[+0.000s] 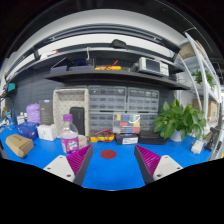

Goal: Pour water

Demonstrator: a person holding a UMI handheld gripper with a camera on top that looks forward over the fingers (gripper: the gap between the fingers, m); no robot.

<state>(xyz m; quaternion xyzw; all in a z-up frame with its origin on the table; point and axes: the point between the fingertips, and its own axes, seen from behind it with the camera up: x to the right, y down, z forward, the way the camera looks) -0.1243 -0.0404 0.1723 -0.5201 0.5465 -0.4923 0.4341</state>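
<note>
Gripper (110, 163): open, grasping nothing; bare blue tabletop shows between its magenta pads (77, 159).
Water bottle (68, 136): clear plastic with a pink label, upright on the blue table (112, 172), just beyond the left finger, not between the fingers.
Red dot (108, 154): on the table, between the fingertips.
Potted plant (180, 119): beyond the right finger.
Drawer cabinet (122, 108): at the back, against the wall.

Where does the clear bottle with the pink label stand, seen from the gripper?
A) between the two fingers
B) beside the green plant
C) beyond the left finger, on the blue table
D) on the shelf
C: the bottle stands upright on the blue table, beyond the left finger of the open gripper.
</note>
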